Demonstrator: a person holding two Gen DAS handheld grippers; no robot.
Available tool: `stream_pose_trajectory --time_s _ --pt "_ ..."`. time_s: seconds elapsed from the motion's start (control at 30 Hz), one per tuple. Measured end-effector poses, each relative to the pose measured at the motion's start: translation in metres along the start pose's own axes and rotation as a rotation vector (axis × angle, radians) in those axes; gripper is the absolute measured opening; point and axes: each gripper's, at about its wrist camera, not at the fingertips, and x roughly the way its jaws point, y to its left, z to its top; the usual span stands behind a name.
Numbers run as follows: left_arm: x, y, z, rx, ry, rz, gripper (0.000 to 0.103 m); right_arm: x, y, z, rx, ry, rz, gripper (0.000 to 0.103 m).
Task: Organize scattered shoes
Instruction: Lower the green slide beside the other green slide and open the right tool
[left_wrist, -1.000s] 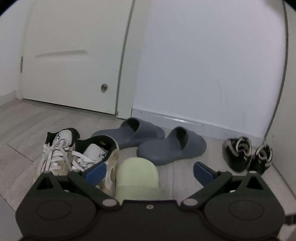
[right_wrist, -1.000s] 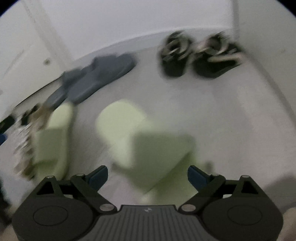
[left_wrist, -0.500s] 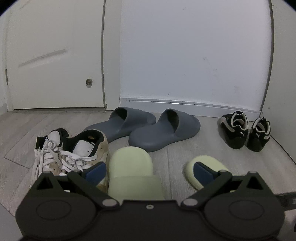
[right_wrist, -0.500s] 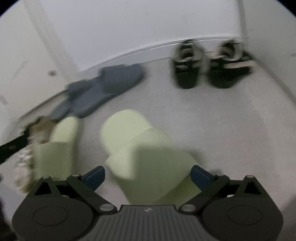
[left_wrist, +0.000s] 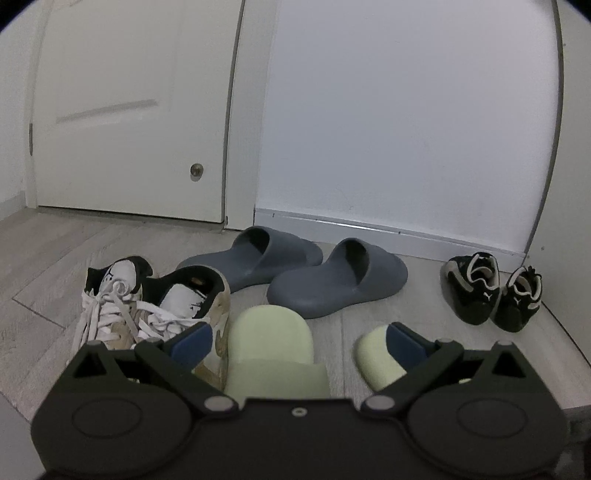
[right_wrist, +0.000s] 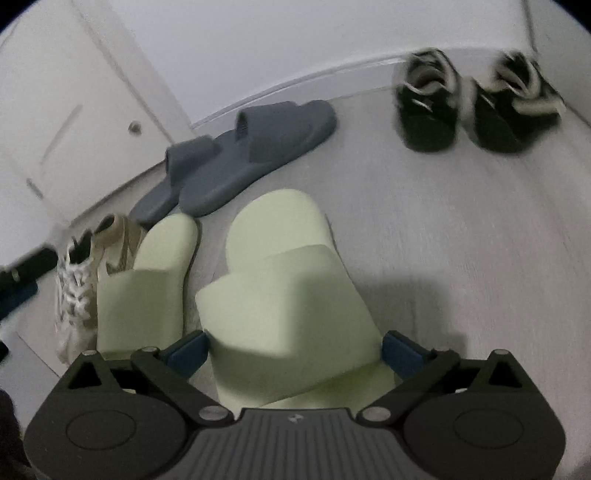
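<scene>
Change since earlier frames: right gripper (right_wrist: 293, 349) has come down over the second green slide (right_wrist: 288, 295); jaws have just been opening, with the slide's strap between them.
Right jaws: wide apart, pads flanking the strap; whether they press on it cannot be told.
Left gripper (left_wrist: 297, 341): jaws apart around the first green slide (left_wrist: 271, 345), not pinching it.
Task items: both green slides lie on the wood floor (left_wrist: 48, 266), side by side, first one next to the white laced sneakers (left_wrist: 147, 306); grey slides (left_wrist: 295, 273) and black sneakers (left_wrist: 493, 291) are paired by the baseboard.
Step in hand: setting the second green slide beside its mate.
Next move: probably check that the toes align, then lift both grippers clear without dragging.
</scene>
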Motion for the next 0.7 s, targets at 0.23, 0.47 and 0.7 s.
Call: stream_pose_trajectory --time_s 0.23,0.47,0.7 --pt "-0.001 0.005 0.002 -0.032 -0.008 0.001 0.102 0.000 0.010 -0.002 -0.019 -0.047 0.112 0.093" --pt "-0.004 0.004 0.002 -0.024 -0.025 0.001 0.102 0.023 -0.010 0.018 0.062 -0.033 0.211 0.095" --pt "-0.014 0.010 0.006 -0.057 -0.078 -0.020 0.102 0.039 0.019 0.026 -0.040 -0.046 0.234 0.097"
